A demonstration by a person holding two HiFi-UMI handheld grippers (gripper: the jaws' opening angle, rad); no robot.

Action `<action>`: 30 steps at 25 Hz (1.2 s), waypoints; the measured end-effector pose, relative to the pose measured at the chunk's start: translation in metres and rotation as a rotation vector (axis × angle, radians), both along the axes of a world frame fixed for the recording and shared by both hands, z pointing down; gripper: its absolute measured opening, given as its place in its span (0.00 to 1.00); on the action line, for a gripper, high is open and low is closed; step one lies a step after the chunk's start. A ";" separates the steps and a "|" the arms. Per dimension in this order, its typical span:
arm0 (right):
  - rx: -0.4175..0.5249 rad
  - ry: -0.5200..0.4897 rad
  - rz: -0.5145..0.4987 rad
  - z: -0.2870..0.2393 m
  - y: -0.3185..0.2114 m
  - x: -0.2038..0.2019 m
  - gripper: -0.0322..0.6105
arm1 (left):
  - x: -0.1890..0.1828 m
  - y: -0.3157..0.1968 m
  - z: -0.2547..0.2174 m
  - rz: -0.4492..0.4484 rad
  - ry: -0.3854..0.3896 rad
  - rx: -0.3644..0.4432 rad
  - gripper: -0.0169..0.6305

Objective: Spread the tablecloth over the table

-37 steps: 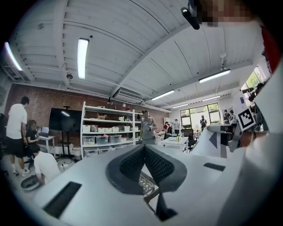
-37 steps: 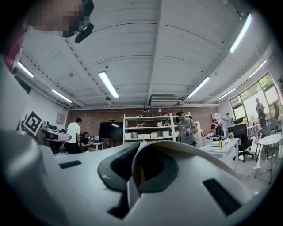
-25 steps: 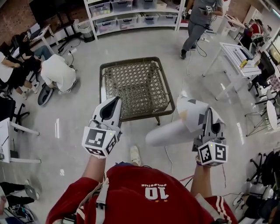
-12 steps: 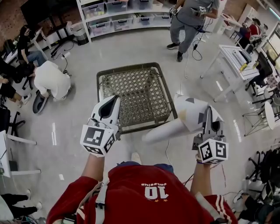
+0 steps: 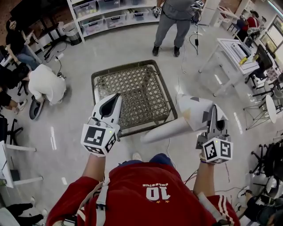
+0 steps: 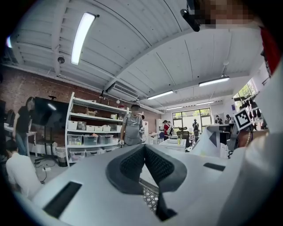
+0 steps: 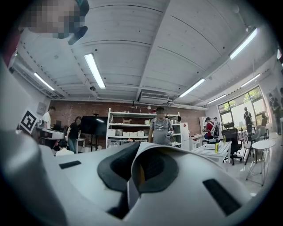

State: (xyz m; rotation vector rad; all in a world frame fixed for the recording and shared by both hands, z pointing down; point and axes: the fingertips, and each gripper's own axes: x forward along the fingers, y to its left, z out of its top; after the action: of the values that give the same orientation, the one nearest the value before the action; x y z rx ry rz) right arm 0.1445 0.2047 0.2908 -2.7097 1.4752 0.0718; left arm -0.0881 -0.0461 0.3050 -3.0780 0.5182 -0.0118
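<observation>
Tablecloth point(image 5: 189, 115), white with grey and yellow patches, is off the desk point(image 5: 124, 67) altogether, bunched in the air just beside its near right corner. One edge is clenched in the right hand-held gripper point(image 5: 214, 108), and a loose tail droops toward the desk's near rim. The left hand-held gripper point(image 5: 116, 98) hovers over the desk's near left corner with its jaws pressed together on nothing. The desk itself, a square lattice top on a dark frame, lies bare just ahead of both. By my reading the step in hand is carrying the cloth up to the desk, and no spreading has begun. The next move calls for the left jaws to part and take a free edge of the cloth, then for both to draw apart and lay it across the lattice. Beyond the desk's far side a standing person point(image 5: 170, 22) faces this way in front of the shelves point(image 5: 101, 9).
</observation>
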 end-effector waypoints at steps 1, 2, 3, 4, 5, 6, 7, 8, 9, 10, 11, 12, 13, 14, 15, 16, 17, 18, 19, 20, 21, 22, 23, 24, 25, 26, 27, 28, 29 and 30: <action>-0.001 0.000 0.003 0.000 0.001 0.004 0.07 | 0.005 0.000 0.001 0.004 -0.002 0.000 0.04; -0.002 0.000 0.007 0.000 0.002 0.010 0.07 | 0.012 0.001 0.000 0.009 -0.005 -0.001 0.04; -0.002 -0.001 0.013 0.000 0.005 0.015 0.07 | 0.020 0.003 0.000 0.015 -0.009 -0.001 0.04; -0.003 -0.003 0.020 0.000 0.008 0.021 0.07 | 0.028 0.005 0.000 0.023 -0.014 -0.002 0.04; -0.003 -0.007 0.029 0.002 0.011 0.025 0.07 | 0.034 0.007 0.000 0.033 -0.019 -0.002 0.04; -0.002 -0.010 0.037 0.004 0.012 0.028 0.07 | 0.040 0.007 0.002 0.043 -0.023 0.000 0.04; -0.002 -0.011 0.044 0.007 0.013 0.030 0.07 | 0.045 0.007 0.003 0.054 -0.024 0.002 0.04; -0.002 -0.011 0.050 0.010 0.014 0.032 0.07 | 0.050 0.007 0.004 0.064 -0.024 0.004 0.04; -0.003 -0.011 0.055 0.012 0.014 0.035 0.07 | 0.056 0.006 0.005 0.073 -0.021 0.005 0.04; -0.003 -0.011 0.060 0.015 0.015 0.040 0.07 | 0.064 0.006 0.006 0.082 -0.019 0.005 0.04; -0.003 -0.011 0.065 0.015 0.017 0.046 0.07 | 0.073 0.007 0.006 0.093 -0.019 0.005 0.04; -0.001 -0.012 0.071 0.015 0.019 0.056 0.07 | 0.085 0.009 0.004 0.105 -0.021 0.006 0.04; 0.001 -0.013 0.079 0.013 0.023 0.066 0.07 | 0.098 0.013 0.002 0.117 -0.024 0.010 0.04; 0.002 -0.014 0.089 0.011 0.028 0.078 0.07 | 0.110 0.016 -0.001 0.127 -0.029 0.016 0.04; 0.002 -0.014 0.099 0.009 0.032 0.089 0.07 | 0.122 0.018 -0.003 0.134 -0.032 0.019 0.04; 0.001 -0.014 0.109 0.008 0.036 0.100 0.07 | 0.133 0.019 -0.004 0.139 -0.034 0.020 0.04; -0.002 -0.013 0.117 0.007 0.038 0.109 0.07 | 0.142 0.019 -0.005 0.142 -0.034 0.017 0.04; -0.005 -0.011 0.123 0.007 0.040 0.118 0.07 | 0.151 0.019 -0.005 0.144 -0.033 0.015 0.04; -0.008 -0.006 0.127 0.006 0.040 0.127 0.07 | 0.159 0.018 -0.005 0.145 -0.033 0.015 0.04; -0.013 -0.001 0.129 0.005 0.041 0.136 0.07 | 0.167 0.018 -0.005 0.144 -0.033 0.016 0.04; -0.017 0.004 0.130 0.005 0.041 0.144 0.07 | 0.173 0.019 -0.005 0.141 -0.033 0.017 0.04; -0.021 0.008 0.131 0.005 0.042 0.152 0.07 | 0.178 0.020 -0.005 0.137 -0.033 0.016 0.04; -0.024 0.010 0.131 0.005 0.043 0.160 0.07 | 0.182 0.020 -0.004 0.130 -0.034 0.014 0.04; -0.027 0.011 0.131 0.005 0.044 0.167 0.07 | 0.186 0.021 -0.003 0.124 -0.037 0.012 0.04; -0.031 0.014 0.132 0.005 0.043 0.174 0.07 | 0.189 0.020 -0.002 0.117 -0.039 0.011 0.04; -0.034 0.018 0.133 0.004 0.041 0.180 0.07 | 0.191 0.019 -0.001 0.111 -0.041 0.010 0.04; -0.037 0.023 0.135 0.004 0.039 0.186 0.07 | 0.194 0.016 -0.001 0.106 -0.042 0.009 0.04; -0.039 0.029 0.136 0.003 0.036 0.191 0.07 | 0.197 0.012 -0.001 0.100 -0.042 0.010 0.04; -0.041 0.033 0.136 0.002 0.032 0.197 0.07 | 0.199 0.009 -0.001 0.093 -0.043 0.010 0.04; -0.042 0.038 0.135 0.002 0.028 0.203 0.07 | 0.201 0.006 -0.001 0.084 -0.044 0.011 0.04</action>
State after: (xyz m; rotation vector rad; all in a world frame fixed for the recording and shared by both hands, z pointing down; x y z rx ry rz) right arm 0.3478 0.2332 0.2929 -2.8537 1.3156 0.0992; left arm 0.1125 -0.0402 0.3036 -3.0784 0.3857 -0.0743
